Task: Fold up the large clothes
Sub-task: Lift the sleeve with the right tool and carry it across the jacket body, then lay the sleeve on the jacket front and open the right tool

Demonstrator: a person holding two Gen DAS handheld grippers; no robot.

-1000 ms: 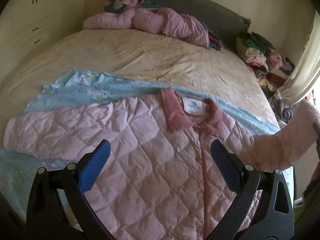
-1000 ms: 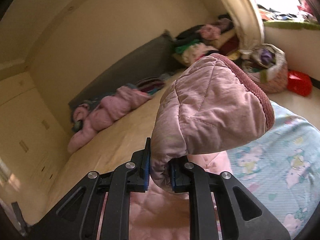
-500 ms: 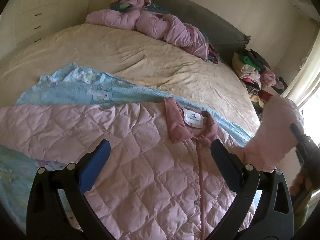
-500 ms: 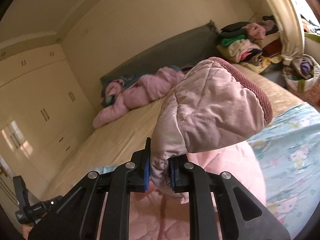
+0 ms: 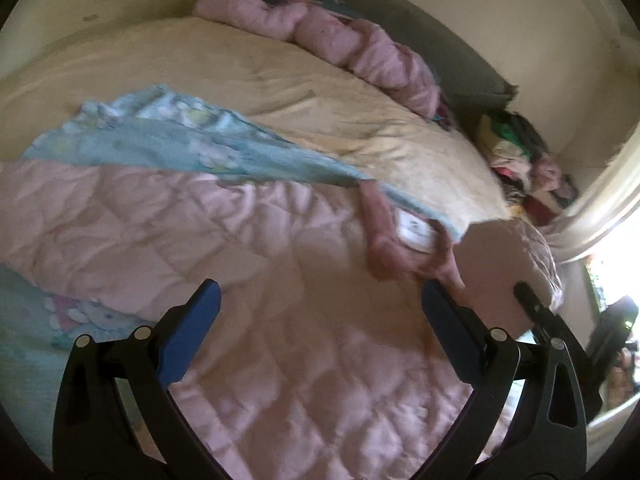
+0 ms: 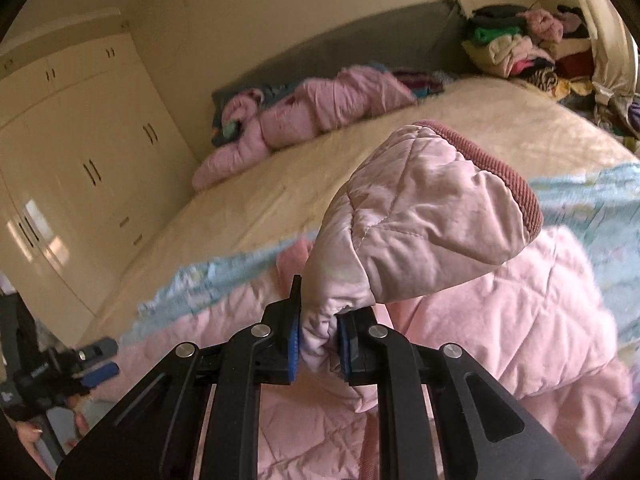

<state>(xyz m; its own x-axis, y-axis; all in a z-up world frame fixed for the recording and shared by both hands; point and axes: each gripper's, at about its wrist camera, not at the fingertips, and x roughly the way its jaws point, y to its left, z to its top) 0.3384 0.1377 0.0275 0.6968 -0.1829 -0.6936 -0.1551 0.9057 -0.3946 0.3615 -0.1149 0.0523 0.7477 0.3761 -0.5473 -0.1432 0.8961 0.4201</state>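
Note:
A pink quilted jacket (image 5: pixel 248 280) lies spread face up on a light blue patterned blanket (image 5: pixel 192 140), its darker pink collar (image 5: pixel 384 236) with a white label toward the headboard. My left gripper (image 5: pixel 318 320) hangs open over the jacket's chest, nothing between its blue pads. My right gripper (image 6: pixel 318 346) is shut on the jacket's sleeve (image 6: pixel 420 220), pinching the fabric below the ribbed cuff (image 6: pixel 516 184) and holding it lifted over the jacket body (image 6: pixel 520 320). The raised sleeve (image 5: pixel 504 272) shows at the right of the left wrist view, by the collar.
The cream bedspread (image 5: pixel 280 76) covers the far half of the bed. A second pink padded garment (image 6: pixel 320 112) lies by the grey headboard (image 6: pixel 360 40). A pile of clothes (image 6: pixel 520 44) sits at the far right corner. Cream wardrobes (image 6: pixel 80 152) stand left.
My right gripper carried the sleeve leftward from off the bed's side to over the jacket body near the collar. The left gripper sank closer to the jacket and stayed open.

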